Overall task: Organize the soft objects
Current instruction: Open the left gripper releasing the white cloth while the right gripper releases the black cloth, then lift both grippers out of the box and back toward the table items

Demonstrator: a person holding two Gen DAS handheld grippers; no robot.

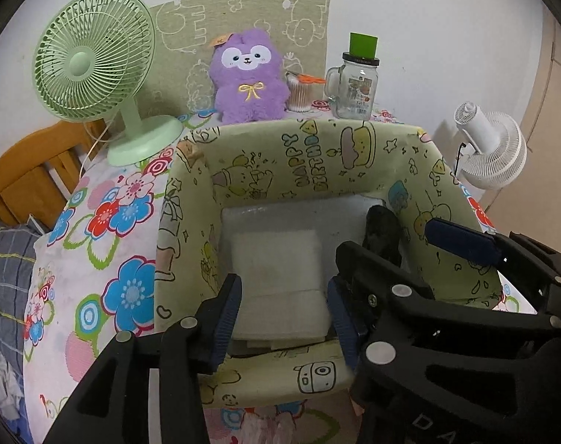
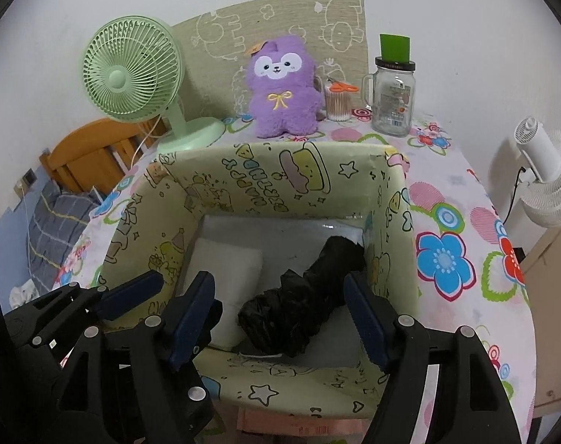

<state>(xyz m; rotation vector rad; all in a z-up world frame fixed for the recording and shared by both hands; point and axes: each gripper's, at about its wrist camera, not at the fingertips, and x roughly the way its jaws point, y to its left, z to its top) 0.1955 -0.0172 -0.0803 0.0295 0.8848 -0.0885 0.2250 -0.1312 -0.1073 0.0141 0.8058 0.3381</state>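
Left gripper (image 1: 284, 318) and right gripper (image 2: 280, 318): jaws parted, nothing gripped. Risk: black bundle (image 2: 302, 296) or white folded cloth (image 1: 280, 281) snagged when withdrawn from storage box (image 2: 280, 170).

Soft, even indoor light fills both views, a little cool and slightly dim, with no hard glare. The white wall (image 1: 428, 18) looks greyish, and the white fan (image 1: 491, 155) casts a faint shadow on it. A small highlight glints on the glass jar (image 2: 393, 105). Fisheye distortion bends everything outward; black vignette rings the corners. The black bundle (image 2: 302, 307) in the box (image 2: 280, 185) loses detail in darkness. Focus is sharp centrally, softer toward the edges.
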